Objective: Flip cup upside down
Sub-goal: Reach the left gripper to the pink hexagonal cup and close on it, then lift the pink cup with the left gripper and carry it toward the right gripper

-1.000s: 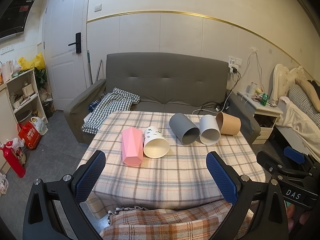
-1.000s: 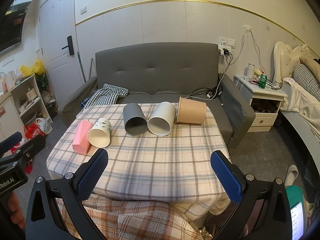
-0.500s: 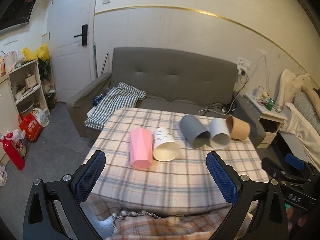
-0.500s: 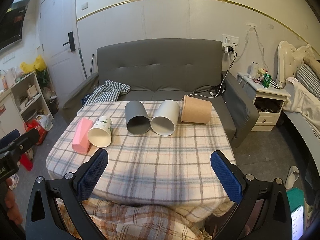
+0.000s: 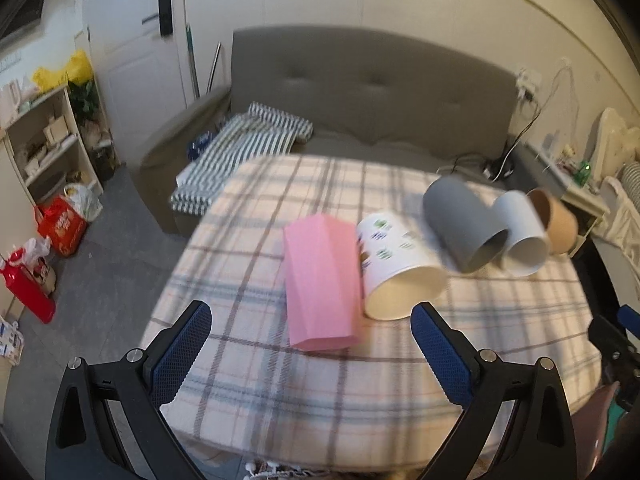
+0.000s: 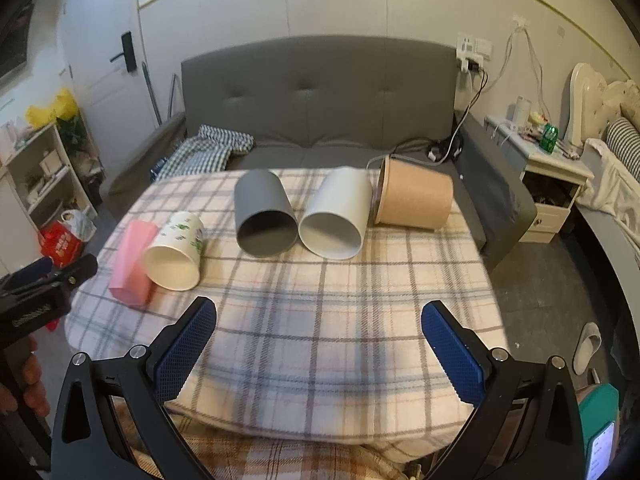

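Observation:
Several cups lie on their sides in a row on the plaid tablecloth [image 6: 320, 320]: a pink faceted cup [image 5: 320, 280] [image 6: 132, 256], a white printed cup [image 5: 396, 268] [image 6: 176, 252], a dark grey cup [image 5: 464, 228] [image 6: 264, 216], a light grey cup [image 5: 520, 236] [image 6: 336, 216] and a brown cup [image 5: 554, 220] [image 6: 414, 200]. My left gripper [image 5: 312, 344] is open and empty, just in front of the pink cup. My right gripper [image 6: 320, 336] is open and empty over the table's near half, short of the grey cups.
A grey sofa [image 6: 320, 100] stands behind the table with a checked cloth [image 5: 240, 152] on it. A shelf [image 5: 44, 144] and red bags [image 5: 60, 224] are at the left. A nightstand [image 6: 552, 176] and a bed [image 6: 616, 168] are at the right.
My left gripper has moved forward and down toward the pink and white cups, which now look much larger. My right gripper has moved slightly closer to the table. No cup has moved.

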`<state>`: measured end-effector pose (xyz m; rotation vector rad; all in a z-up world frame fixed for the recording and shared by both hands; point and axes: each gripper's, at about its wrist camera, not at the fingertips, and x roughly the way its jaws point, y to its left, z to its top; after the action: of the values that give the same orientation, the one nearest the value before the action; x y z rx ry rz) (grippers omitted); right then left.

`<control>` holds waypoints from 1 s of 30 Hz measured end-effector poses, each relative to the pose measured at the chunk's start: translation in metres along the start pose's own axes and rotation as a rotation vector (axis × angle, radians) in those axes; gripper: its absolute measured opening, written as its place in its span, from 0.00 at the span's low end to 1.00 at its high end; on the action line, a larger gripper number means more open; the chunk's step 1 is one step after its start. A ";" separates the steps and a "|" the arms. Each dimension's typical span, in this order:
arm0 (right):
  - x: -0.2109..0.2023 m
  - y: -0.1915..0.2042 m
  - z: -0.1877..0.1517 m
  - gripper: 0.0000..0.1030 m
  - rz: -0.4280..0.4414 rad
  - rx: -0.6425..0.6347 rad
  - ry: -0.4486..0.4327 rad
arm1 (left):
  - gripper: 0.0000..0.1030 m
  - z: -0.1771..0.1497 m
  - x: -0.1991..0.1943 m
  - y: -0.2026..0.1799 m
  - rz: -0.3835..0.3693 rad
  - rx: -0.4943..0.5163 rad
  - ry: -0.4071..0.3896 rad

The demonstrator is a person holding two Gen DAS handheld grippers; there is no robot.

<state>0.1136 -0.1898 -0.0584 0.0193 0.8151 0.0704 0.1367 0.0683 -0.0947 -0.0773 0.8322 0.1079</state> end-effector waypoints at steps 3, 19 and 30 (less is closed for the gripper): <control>0.018 -0.002 0.000 1.00 -0.006 0.005 0.036 | 0.98 -0.007 0.021 0.005 0.000 -0.006 0.051; 0.051 -0.009 -0.002 1.00 -0.015 0.033 0.106 | 0.56 -0.010 0.048 -0.004 -0.093 0.015 0.153; 0.024 -0.022 -0.003 1.00 0.010 0.075 0.054 | 0.56 -0.057 -0.001 -0.021 -0.109 0.052 0.229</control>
<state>0.1290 -0.2096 -0.0792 0.0926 0.8709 0.0498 0.0966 0.0412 -0.1320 -0.0874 1.0567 -0.0264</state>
